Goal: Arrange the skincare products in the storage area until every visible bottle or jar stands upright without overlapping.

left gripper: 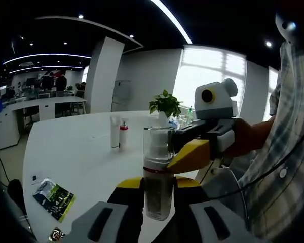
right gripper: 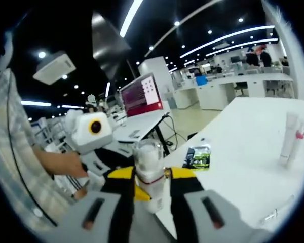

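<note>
A spray bottle (left gripper: 158,152) with a clear cap, a red collar and a dark body stands upright above the white table (left gripper: 81,152). My left gripper (left gripper: 158,185) is shut on its lower body. My right gripper (left gripper: 185,154) comes in from the right, its yellow jaw against the collar. In the right gripper view the bottle's top (right gripper: 148,157) sits between the jaws of my right gripper (right gripper: 150,177), which press on both sides. My left gripper (right gripper: 138,192) reaches in from the left, held by a person's hand (right gripper: 61,164). A white tube (left gripper: 115,131) and a red-collared bottle (left gripper: 123,133) stand upright, far back.
A green packet (left gripper: 53,198) lies flat near the table's edge, also seen as the packet (right gripper: 198,156). A potted plant (left gripper: 165,105) with small bottles stands at the far side. The tube (right gripper: 289,136) stands at right. A laptop (right gripper: 142,93) sits on another desk.
</note>
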